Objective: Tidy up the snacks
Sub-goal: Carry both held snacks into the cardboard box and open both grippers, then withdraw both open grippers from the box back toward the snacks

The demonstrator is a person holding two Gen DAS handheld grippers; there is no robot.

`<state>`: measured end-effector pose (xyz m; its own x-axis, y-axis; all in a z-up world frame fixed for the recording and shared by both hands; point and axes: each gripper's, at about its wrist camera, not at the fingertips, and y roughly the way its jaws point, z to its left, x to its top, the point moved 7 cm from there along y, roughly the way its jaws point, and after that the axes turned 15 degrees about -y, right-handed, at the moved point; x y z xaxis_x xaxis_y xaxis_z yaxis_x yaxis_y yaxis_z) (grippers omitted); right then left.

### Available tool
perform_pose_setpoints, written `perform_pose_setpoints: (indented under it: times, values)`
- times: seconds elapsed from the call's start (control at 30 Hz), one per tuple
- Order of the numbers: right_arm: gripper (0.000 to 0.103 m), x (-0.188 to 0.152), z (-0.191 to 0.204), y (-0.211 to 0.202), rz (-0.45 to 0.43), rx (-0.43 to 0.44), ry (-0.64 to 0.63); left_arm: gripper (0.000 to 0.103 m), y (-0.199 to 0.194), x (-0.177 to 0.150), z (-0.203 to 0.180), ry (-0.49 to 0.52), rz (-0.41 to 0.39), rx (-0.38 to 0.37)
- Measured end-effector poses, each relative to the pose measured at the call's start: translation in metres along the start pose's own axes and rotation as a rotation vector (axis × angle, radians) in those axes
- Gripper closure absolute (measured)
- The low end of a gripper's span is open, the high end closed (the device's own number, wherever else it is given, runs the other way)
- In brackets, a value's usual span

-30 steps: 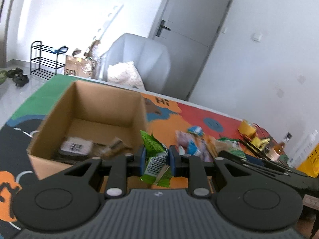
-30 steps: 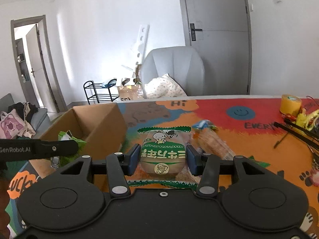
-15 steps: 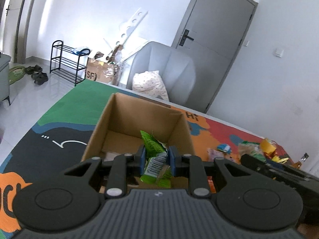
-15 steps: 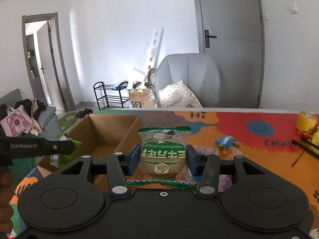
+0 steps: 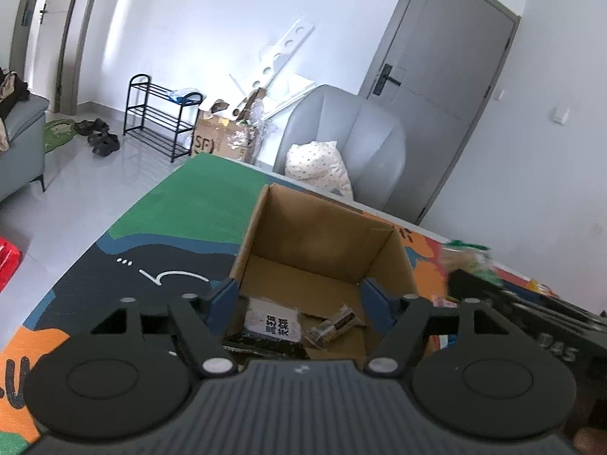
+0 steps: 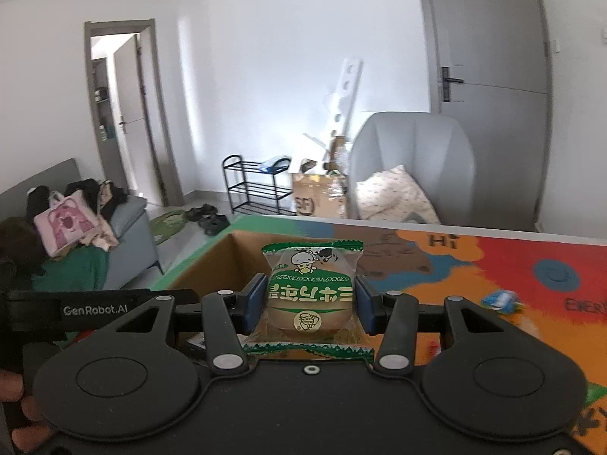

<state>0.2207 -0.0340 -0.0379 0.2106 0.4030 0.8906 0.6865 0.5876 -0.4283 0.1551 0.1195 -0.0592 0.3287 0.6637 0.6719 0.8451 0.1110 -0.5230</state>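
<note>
An open cardboard box point(image 5: 322, 235) stands on the colourful table mat; it also shows in the right wrist view point(image 6: 227, 261). My left gripper point(image 5: 299, 303) is open and empty above the box's near side. Inside the box lie a dark packet with a white label point(image 5: 277, 324) and a small brown wrapped snack point(image 5: 334, 326). My right gripper point(image 6: 309, 305) is shut on a green-and-clear bun packet point(image 6: 309, 288), held above the box's right edge. That packet shows blurred at the right of the left wrist view point(image 5: 468, 256).
A blue wrapped snack point(image 6: 500, 299) lies on the mat point(image 6: 512, 265) to the right. Beyond the table stand a grey armchair point(image 5: 341, 144), a black shoe rack point(image 5: 159, 121) and a grey sofa point(image 6: 114, 235). The table's left edge borders tiled floor.
My left gripper opened and the green snack packet it held is gone from between its fingers. My right gripper carried the bun packet left, toward the box.
</note>
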Motion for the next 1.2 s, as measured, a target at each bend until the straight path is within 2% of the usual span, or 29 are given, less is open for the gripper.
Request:
perform_pose_setpoints:
  times: [0.03, 0.13, 0.2, 0.4, 0.5, 0.77, 1.03, 1.2]
  values:
    - [0.056, 0.002, 0.004, 0.002, -0.006, 0.007, -0.003, 0.024, -0.002, 0.001, 0.002, 0.0, -0.004, 0.002]
    - [0.055, 0.006, 0.011, 0.008, -0.023, 0.035, 0.008, 0.02, -0.008, 0.007, 0.008, -0.018, -0.03, 0.011]
    - [0.05, 0.007, 0.011, 0.012, -0.019, 0.061, 0.029, 0.018, -0.01, 0.011, 0.011, -0.03, -0.039, 0.014]
    - [0.048, -0.002, -0.002, 0.005, 0.003, 0.031, 0.051, 0.012, -0.01, 0.013, 0.018, -0.034, -0.052, 0.045]
    - [0.043, -0.011, -0.013, -0.002, 0.01, 0.006, 0.072, 0.006, -0.011, 0.011, 0.016, -0.042, -0.052, 0.04]
    - [0.035, -0.036, -0.046, -0.021, 0.04, -0.052, 0.138, 0.005, -0.009, -0.004, -0.004, -0.002, -0.03, 0.02]
    - [0.014, -0.054, -0.07, -0.045, 0.047, -0.089, 0.178, 0.005, -0.006, -0.02, -0.028, 0.046, -0.009, 0.006]
    - [0.009, -0.065, -0.087, -0.06, 0.057, -0.104, 0.206, 0.005, -0.009, -0.034, -0.049, 0.091, 0.005, -0.02]
